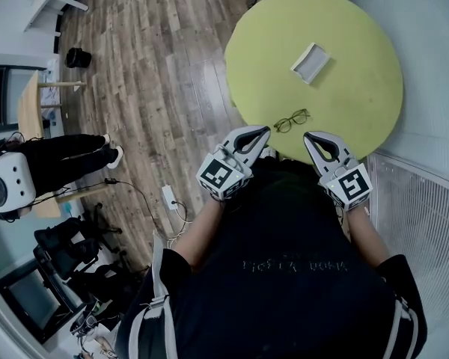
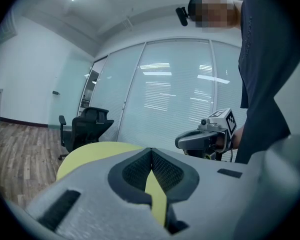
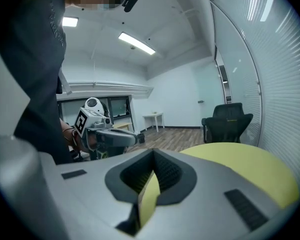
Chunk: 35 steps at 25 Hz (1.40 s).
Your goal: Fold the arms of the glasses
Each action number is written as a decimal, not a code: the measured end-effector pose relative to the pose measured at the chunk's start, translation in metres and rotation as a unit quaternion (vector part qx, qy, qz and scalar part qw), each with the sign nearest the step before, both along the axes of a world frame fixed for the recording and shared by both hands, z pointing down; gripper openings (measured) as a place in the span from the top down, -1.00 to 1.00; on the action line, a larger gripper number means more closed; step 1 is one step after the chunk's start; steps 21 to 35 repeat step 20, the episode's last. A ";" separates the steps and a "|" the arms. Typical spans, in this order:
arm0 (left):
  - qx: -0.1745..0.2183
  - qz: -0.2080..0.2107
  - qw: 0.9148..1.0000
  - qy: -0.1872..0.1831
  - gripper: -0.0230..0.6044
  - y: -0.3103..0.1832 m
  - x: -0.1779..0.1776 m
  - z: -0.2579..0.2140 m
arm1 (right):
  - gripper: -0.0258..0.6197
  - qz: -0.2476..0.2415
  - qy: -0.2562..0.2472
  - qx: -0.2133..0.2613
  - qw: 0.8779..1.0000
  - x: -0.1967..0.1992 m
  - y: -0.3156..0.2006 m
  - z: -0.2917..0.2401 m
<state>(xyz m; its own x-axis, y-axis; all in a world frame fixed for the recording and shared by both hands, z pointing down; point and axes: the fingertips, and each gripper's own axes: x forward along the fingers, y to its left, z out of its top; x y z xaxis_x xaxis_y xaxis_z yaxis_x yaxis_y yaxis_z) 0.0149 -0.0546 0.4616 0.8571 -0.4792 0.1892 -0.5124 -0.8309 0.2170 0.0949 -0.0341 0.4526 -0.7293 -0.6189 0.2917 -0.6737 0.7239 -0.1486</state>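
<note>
A pair of dark-framed glasses [image 1: 292, 120] lies with its arms spread near the near edge of the round yellow-green table [image 1: 359, 96]. My left gripper [image 1: 264, 131] is held just short of that edge, to the left of the glasses, with its jaws together and nothing in them. My right gripper [image 1: 309, 136] is a little to the right of the glasses, likewise shut and empty. Neither touches the glasses. In the left gripper view my left gripper [image 2: 151, 150] faces the right gripper [image 2: 205, 136]. The right gripper view shows my right gripper [image 3: 152, 151] facing the left gripper [image 3: 107, 134]. The glasses are hidden in both gripper views.
A small white open tray [image 1: 311, 62] sits farther back on the table. A black office chair [image 2: 85, 126] stands beyond the table by the glass wall. A person in dark clothes [image 1: 60, 159] stands on the wood floor at left, near a power strip [image 1: 169, 197] and cables.
</note>
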 end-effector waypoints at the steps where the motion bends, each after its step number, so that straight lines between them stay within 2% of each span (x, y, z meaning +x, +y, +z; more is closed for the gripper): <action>1: 0.000 0.000 1.000 0.001 0.87 0.000 -0.001 0.000 | 0.83 0.000 0.000 0.001 1.000 0.000 0.000 -0.001; 7: -0.018 0.008 1.000 0.002 0.87 0.000 -0.003 0.004 | 0.83 -0.004 0.011 0.004 1.000 -0.006 0.001 -0.007; 20: -0.013 -0.015 1.000 0.008 0.87 -0.006 -0.017 0.006 | 0.83 -0.018 0.024 0.015 0.999 -0.019 -0.005 -0.009; 35: -0.013 -0.015 1.000 0.008 0.87 -0.006 -0.017 0.006 | 0.83 -0.018 0.024 0.015 0.999 -0.019 -0.005 -0.009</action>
